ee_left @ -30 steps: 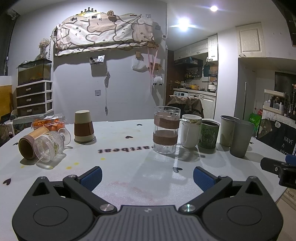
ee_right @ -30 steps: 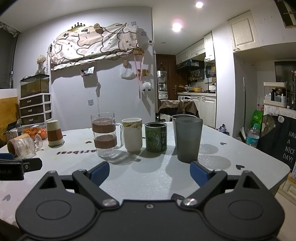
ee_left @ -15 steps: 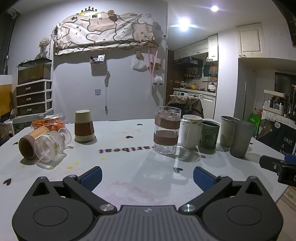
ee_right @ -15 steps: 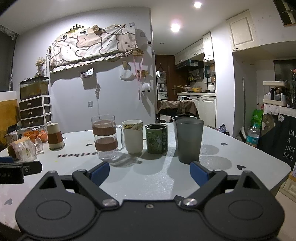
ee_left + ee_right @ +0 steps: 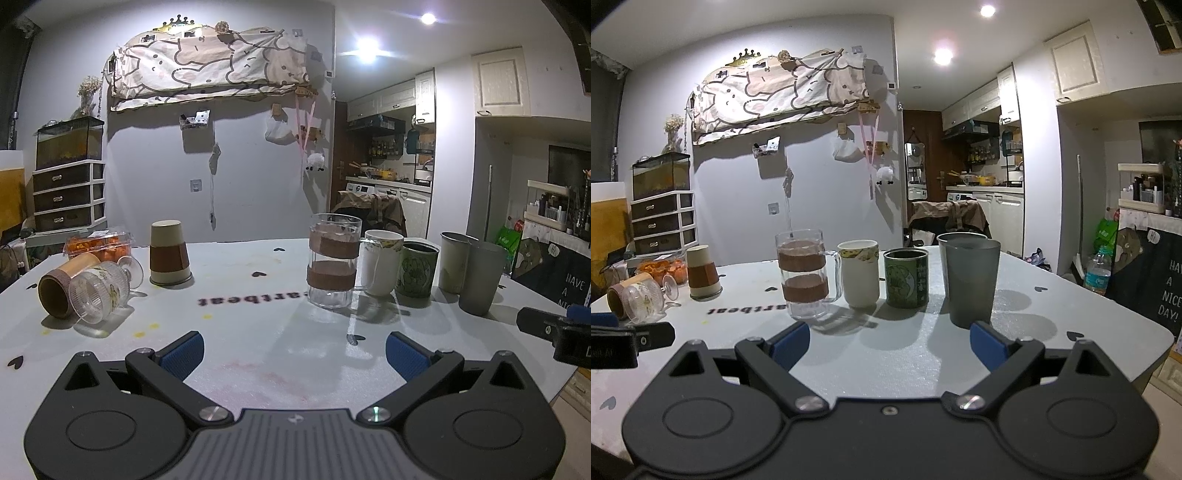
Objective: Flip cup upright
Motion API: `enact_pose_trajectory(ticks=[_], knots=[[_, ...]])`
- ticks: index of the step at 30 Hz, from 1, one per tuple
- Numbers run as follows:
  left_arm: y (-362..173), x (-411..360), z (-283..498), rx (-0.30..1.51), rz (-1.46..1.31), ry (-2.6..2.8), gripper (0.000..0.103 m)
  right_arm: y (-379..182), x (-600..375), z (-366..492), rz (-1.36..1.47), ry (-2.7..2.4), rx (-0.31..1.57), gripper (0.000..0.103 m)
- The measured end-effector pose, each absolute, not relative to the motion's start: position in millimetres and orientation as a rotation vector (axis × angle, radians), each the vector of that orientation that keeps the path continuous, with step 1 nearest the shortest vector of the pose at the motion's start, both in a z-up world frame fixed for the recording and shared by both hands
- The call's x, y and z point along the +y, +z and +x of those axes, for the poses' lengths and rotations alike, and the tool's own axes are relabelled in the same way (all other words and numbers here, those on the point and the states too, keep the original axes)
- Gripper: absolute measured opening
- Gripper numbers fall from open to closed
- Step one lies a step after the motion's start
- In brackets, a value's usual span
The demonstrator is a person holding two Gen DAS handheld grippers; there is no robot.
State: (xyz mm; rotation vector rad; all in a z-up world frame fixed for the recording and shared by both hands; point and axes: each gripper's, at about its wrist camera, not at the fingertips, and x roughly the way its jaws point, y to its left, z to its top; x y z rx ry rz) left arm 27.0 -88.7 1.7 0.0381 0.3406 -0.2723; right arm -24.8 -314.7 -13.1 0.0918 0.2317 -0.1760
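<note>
A paper cup (image 5: 169, 254) with a brown sleeve stands upside down at the back left of the white table; it also shows in the right wrist view (image 5: 701, 272). Left of it a clear ribbed goblet (image 5: 101, 291) and a tan cup (image 5: 62, 288) lie on their sides, touching. My left gripper (image 5: 293, 354) is open and empty, low over the table's near edge. My right gripper (image 5: 888, 343) is open and empty, just in front of the grey cups. Each gripper's tip shows in the other's view.
A row of upright cups crosses the table: a glass mug with brown bands (image 5: 332, 271), a white mug (image 5: 380, 262), a green cup (image 5: 417, 271), two grey tumblers (image 5: 480, 277). A box of orange food (image 5: 96, 245) sits at the back left. The table's right edge (image 5: 1137, 354) is near.
The right wrist view has risen slightly and shifted right. The left gripper has stayed almost still. No cup has moved.
</note>
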Motion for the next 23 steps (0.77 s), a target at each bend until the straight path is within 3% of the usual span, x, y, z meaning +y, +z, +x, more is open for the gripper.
enact_pose_trajectory(ticks=[23], knots=[[2.0, -92.1, 28.4, 0.340, 0.040, -0.277, 0.103, -9.4, -320.1, -24.8, 0.098, -0.182, 0.234, 0.094]])
